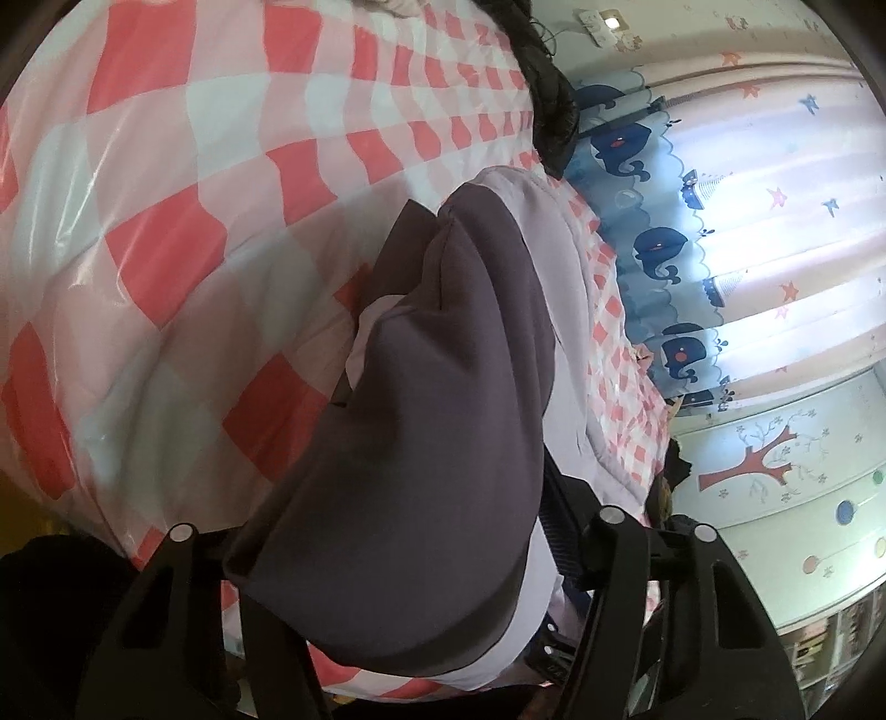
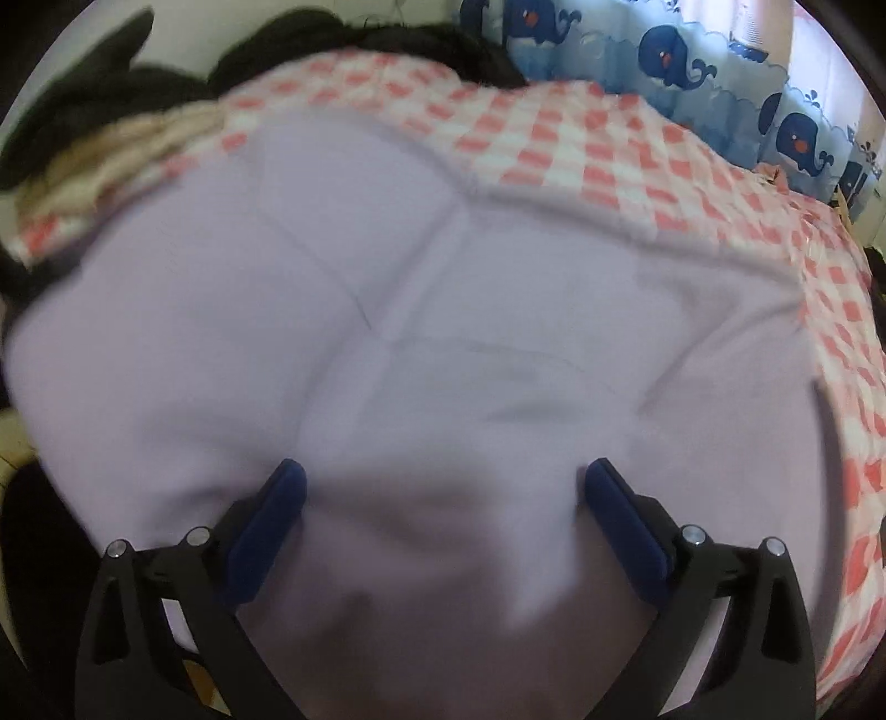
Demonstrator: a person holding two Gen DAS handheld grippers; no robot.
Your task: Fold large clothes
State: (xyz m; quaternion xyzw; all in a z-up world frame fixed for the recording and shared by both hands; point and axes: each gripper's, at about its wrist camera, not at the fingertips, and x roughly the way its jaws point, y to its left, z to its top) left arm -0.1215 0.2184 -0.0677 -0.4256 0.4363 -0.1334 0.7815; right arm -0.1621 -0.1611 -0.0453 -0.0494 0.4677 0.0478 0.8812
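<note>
So the biggest thing here is the bed with a red-and-white checkered cover, and everything's happening on top of it. Behind the bed there's a whale-print curtain, and a pile of dark clothes sits at the bed's far edge.

The garment being folded is a big lilac one, spread mostly flat across the bed cover in the right wrist view, seams and creases showing. Laying it flat like that makes sense, since you need the shape squared up before folding a side over.

From the left wrist view, a part of the same garment with a dark grey-purple panel is bunched and lifted off the bed, draping down toward the rest of it. Looks like a sleeve or hood, can't say which. My guess is it's being carried over the body for a fold.

The left claw seems clamped on that lifted part, since cloth fills the space between its fingers and hangs from there, though the pads themselves are buried.

The right claw is spread wide, blue pads resting on the lilac fabric on the near side of the bed, gripping nothing. Probably pinning or smoothing it.
</note>
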